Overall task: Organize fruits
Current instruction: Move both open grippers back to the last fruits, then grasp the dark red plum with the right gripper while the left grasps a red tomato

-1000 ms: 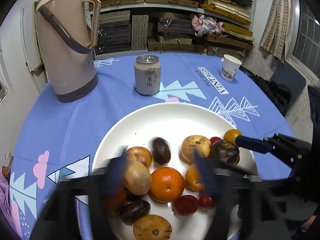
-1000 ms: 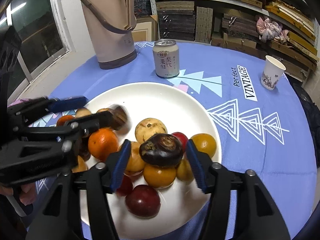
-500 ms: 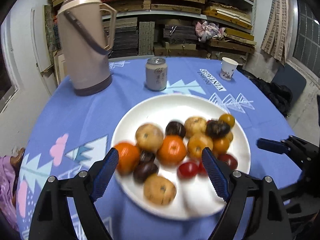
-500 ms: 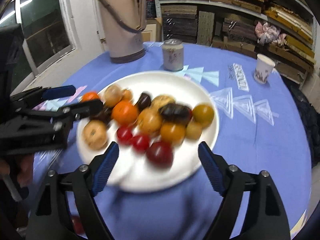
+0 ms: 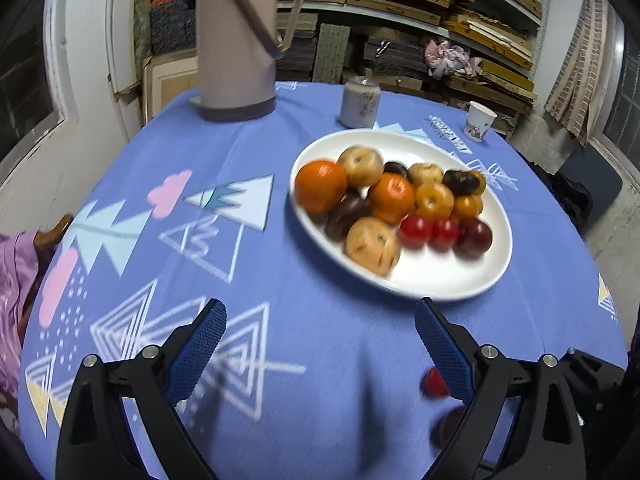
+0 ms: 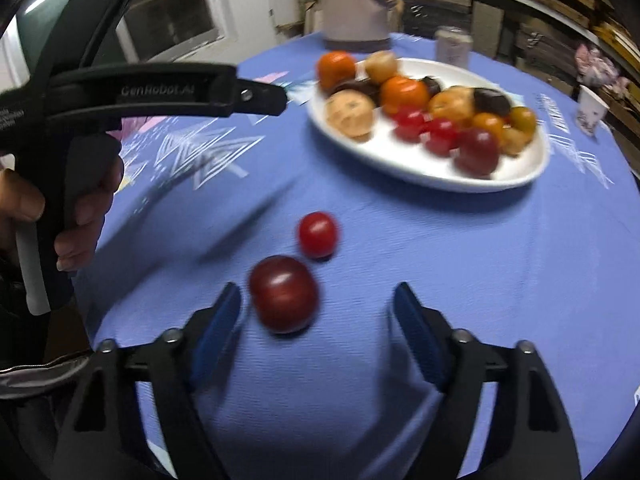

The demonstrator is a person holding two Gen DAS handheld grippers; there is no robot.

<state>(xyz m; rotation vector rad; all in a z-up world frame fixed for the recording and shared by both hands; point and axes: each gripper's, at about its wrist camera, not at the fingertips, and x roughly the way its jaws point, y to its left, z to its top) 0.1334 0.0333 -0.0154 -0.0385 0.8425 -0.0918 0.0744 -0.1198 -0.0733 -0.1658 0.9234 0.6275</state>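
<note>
I am holding the left claw (image 5: 320,332) wide over bare blue cloth (image 5: 240,160); its jaws have just been opening further, and nothing is sitting between them or touching the pads (image 5: 198,354). I am holding the right claw (image 6: 318,312) about half open above the cloth; its jaws have just been closing somewhat. A dark red plum (image 6: 284,294) is lying on the cloth just ahead of its fingertips, nearer the left-hand pad (image 6: 218,328), and I am seeing a gap on both sides, so nothing is being gripped. A small red tomato (image 6: 318,235) is lying just beyond the plum, nearly touching it. The white plate (image 6: 400,160) is standing well beyond both, carrying the remaining fruit in a loose pile: two oranges (image 5: 320,186), speckled tan fruit, dark brown pieces, small yellow ones, two red tomatoes and another plum. In the left view the plate is lying up and to the right of the claw, apart from it. A hand (image 6: 80,216) is gripping the left claw's handle at the right view's left edge. A flask (image 5: 236,36), can (image 5: 360,102) and paper cup (image 5: 479,121) are standing at the far side of the table. Both views are blurred.
</note>
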